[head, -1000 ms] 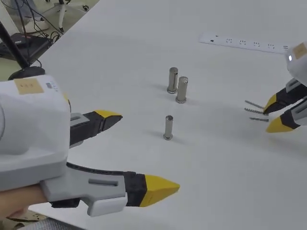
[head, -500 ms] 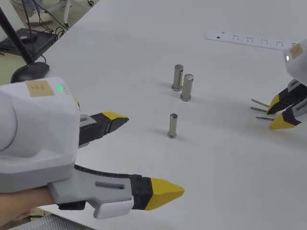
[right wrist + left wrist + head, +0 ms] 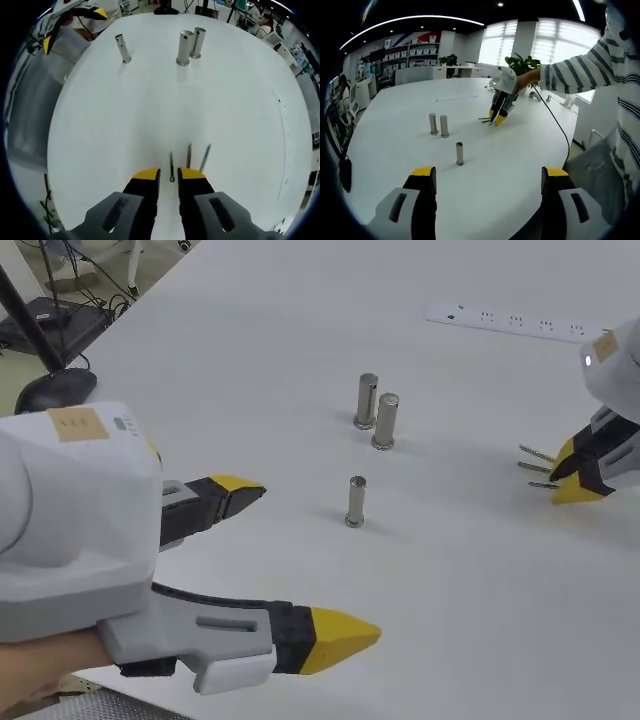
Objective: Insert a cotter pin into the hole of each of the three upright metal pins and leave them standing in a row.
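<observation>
While left gripper [image 3: 315,560] gapes wide, empty, near metal pins [image 3: 385,420], right gripper [image 3: 170,175], jaws barely parted, straddles cotter pin [image 3: 171,167] far from them.

bright even overhead light | soft faint shadows | fisheye edges warped

1. Your head view looks forward and down over the table [image 3: 250,360], left gripper [image 3: 315,560] nearest.
2. Your left gripper view faces low across it toward the right gripper [image 3: 496,119].
3. Your right gripper view sits close over the cotter pins [image 3: 189,156].
4. All share the metal pins [image 3: 384,420].
</observation>
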Demonstrator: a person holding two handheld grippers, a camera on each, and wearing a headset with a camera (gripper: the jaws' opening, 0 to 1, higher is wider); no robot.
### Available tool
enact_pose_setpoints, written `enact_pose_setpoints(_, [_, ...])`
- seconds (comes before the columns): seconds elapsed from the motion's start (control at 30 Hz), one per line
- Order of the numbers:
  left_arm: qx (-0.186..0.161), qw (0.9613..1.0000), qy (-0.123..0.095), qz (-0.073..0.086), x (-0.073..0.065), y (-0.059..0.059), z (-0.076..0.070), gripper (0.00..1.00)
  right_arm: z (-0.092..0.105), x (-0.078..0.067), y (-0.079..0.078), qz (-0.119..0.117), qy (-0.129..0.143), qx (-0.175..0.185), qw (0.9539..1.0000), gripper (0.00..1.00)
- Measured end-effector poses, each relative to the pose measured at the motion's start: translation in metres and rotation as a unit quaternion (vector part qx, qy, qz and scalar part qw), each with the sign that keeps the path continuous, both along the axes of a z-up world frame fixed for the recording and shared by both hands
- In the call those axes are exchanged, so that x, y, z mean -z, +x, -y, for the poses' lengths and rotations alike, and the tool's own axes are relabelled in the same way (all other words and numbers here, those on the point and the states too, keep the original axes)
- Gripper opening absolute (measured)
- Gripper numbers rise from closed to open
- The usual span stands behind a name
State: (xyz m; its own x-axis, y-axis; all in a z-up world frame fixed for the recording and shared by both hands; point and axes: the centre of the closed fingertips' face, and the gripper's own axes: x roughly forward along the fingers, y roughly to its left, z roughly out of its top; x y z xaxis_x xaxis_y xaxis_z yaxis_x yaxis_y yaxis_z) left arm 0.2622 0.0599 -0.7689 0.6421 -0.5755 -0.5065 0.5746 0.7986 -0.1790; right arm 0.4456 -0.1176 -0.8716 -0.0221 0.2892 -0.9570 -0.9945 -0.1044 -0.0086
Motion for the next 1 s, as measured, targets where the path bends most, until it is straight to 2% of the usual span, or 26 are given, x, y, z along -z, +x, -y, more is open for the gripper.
enact_pose_setpoints(0.27, [0.005,1.0000,0.002,-0.003,0.002,-0.002,0.001,0.86,0.001,0.000,-0.002,0.013,0.003,-0.009,0.9999,0.09])
enact_pose_setpoints(0.4, [0.007,1.0000,0.002,0.001,0.001,-0.002,0.002,0.85,0.003,-0.001,-0.002,0.025,0.009,-0.011,0.9996,0.05])
enact_pose_setpoints(0.7, [0.010,0.9999,0.001,0.003,0.000,-0.004,0.004,0.84,0.001,0.000,-0.004,0.038,-0.003,-0.021,0.9990,0.04])
enact_pose_setpoints(1.0, [0.011,0.9999,-0.012,0.004,-0.002,-0.006,0.011,0.82,0.001,-0.002,-0.006,0.049,-0.001,-0.009,0.9988,0.02])
